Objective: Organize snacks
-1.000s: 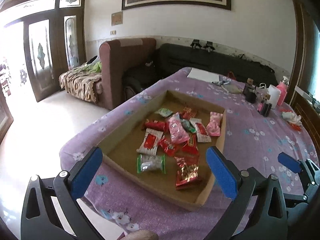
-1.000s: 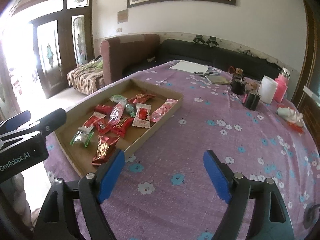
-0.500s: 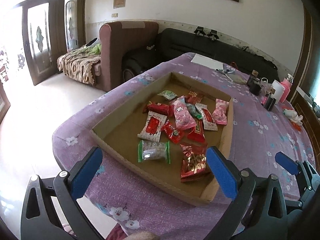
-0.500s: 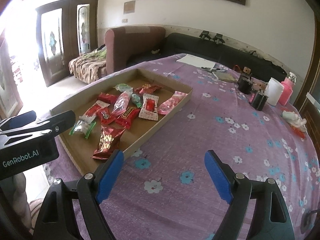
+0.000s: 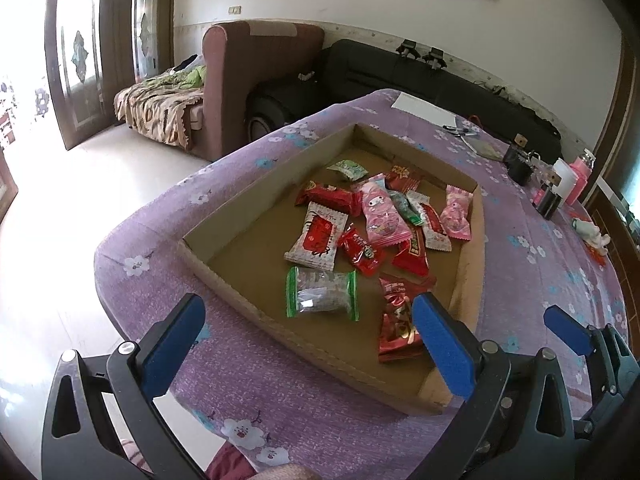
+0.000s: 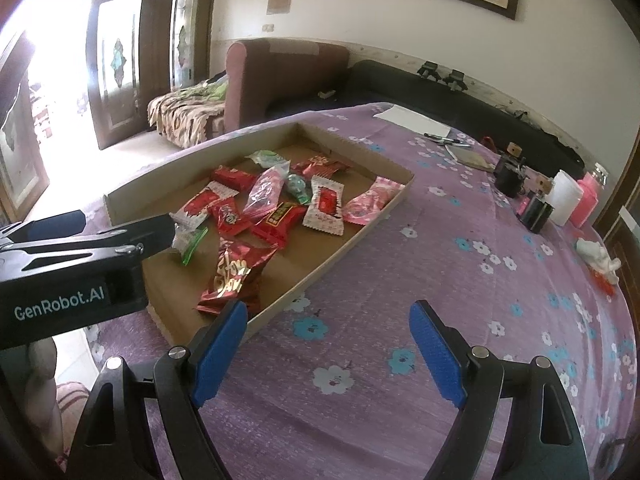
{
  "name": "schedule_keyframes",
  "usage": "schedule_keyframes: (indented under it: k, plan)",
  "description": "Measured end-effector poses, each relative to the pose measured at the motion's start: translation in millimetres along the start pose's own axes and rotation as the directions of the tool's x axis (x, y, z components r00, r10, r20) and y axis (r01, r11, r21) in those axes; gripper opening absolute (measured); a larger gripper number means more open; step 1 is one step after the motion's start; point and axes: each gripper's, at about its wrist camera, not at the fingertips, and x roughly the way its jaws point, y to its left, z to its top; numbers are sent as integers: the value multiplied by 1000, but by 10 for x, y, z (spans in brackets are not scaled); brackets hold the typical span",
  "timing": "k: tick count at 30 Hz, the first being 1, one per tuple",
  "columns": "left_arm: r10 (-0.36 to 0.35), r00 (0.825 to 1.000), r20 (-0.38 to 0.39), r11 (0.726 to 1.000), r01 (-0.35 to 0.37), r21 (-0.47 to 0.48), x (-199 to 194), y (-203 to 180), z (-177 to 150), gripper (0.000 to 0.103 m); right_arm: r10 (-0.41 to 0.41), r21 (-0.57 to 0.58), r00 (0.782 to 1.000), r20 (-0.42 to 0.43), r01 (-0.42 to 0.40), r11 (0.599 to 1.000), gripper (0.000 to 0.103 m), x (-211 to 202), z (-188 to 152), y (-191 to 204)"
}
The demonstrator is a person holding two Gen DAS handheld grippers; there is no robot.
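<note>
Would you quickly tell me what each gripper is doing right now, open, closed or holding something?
Left gripper: open, holding nothing, above the near edge of the cardboard tray.
Right gripper: open, holding nothing, over the purple tablecloth.

one cardboard tray (image 5: 256, 200), about twelve snack packets (image 5: 318, 236)

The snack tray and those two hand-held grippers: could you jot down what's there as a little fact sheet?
tray: shallow cardboard tray on a purple floral tablecloth
contents: wrapped snacks lying loose, some overlapping
nearest packet: clear, green-edged
left hand-held gripper: open, empty, above the tray's near edge
right hand-held gripper: open, empty, over bare cloth
</note>
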Motion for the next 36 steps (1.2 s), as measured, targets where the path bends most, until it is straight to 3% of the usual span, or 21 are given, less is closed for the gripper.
schedule_keyframes:
  k: [22,36]
  plan:
    - [7,1000,-17,1000,-7,-13,43,66,-9,103,22,-39,1000,-7,-22,999,85,45,-13,172]
    - [48,999,7,999,-48,-6,-72,17,-3,103,47,-16,999,15,-47,999,85,-24,-31,108]
